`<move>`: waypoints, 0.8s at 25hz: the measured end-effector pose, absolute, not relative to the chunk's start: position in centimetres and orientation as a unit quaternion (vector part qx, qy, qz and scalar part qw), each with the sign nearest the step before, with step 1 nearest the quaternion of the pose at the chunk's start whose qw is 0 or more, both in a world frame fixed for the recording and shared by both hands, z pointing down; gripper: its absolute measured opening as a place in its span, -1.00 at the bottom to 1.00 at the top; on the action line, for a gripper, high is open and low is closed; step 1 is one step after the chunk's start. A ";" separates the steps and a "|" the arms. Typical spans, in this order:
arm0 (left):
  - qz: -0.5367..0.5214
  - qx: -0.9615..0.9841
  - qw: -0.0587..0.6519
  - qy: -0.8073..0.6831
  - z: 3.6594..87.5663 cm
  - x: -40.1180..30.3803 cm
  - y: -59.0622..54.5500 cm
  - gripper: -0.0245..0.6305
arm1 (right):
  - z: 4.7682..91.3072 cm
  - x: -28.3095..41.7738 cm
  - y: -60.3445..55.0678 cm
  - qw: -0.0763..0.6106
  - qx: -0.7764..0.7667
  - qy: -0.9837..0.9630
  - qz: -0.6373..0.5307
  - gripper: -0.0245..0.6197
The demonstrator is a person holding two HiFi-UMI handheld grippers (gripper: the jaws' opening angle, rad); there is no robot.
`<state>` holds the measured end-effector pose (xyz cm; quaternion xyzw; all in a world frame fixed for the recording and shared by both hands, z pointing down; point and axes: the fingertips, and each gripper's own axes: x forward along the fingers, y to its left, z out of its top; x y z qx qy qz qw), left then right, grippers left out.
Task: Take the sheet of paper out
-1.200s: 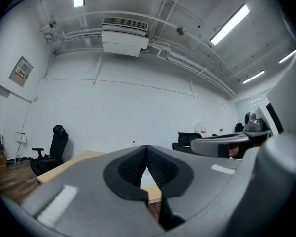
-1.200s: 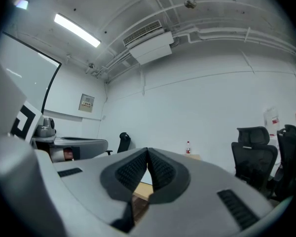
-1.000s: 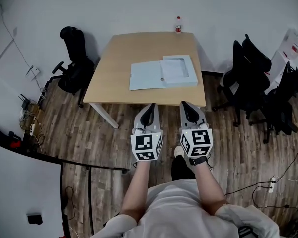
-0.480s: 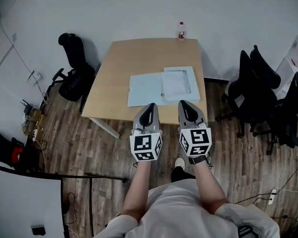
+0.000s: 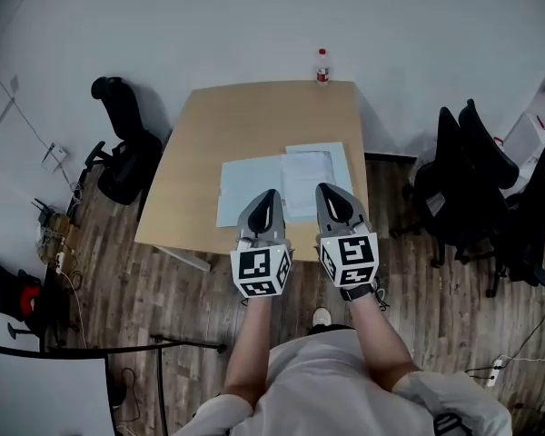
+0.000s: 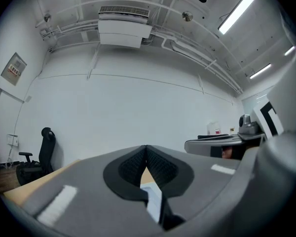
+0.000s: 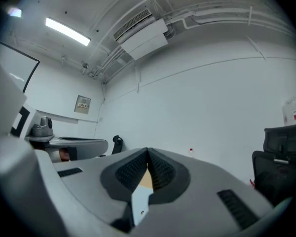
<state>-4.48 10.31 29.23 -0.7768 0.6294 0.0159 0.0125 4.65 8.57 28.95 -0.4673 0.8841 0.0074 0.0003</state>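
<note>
A pale blue folder (image 5: 245,187) lies open on the wooden table (image 5: 254,121). Its right half holds a white sheet of paper (image 5: 309,166). Both grippers point level at the table, side by side over its near edge. The left gripper (image 5: 267,194) is shut with nothing in it, and its tip overlaps the folder's left half. The right gripper (image 5: 326,190), also shut and empty, overlaps the near edge of the half with the sheet. In the left gripper view the jaws (image 6: 146,147) meet at the tip. The right gripper view shows the same (image 7: 148,151).
A small bottle (image 5: 322,64) stands at the table's far edge by the white wall. One black office chair (image 5: 118,148) is left of the table, and others (image 5: 477,175) are at the right. Cables and gear (image 5: 50,243) lie on the wood floor at the left.
The person has walked up to the table. Both grippers, before over the floor short of the table, now reach over its near edge and the folder. Both stay shut.
</note>
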 end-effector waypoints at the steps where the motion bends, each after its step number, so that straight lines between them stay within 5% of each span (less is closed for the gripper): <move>1: 0.014 -0.777 0.013 0.629 29.3 -4.1 9.5 -0.90 | 29.1 5.1 7.5 0.002 -0.469 0.883 0.005 -0.89; 20: -0.022 -0.761 -0.032 0.648 35.3 -5.4 0.4 -0.90 | 35.1 6.2 -1.5 -0.037 -0.462 0.885 -0.037 -0.89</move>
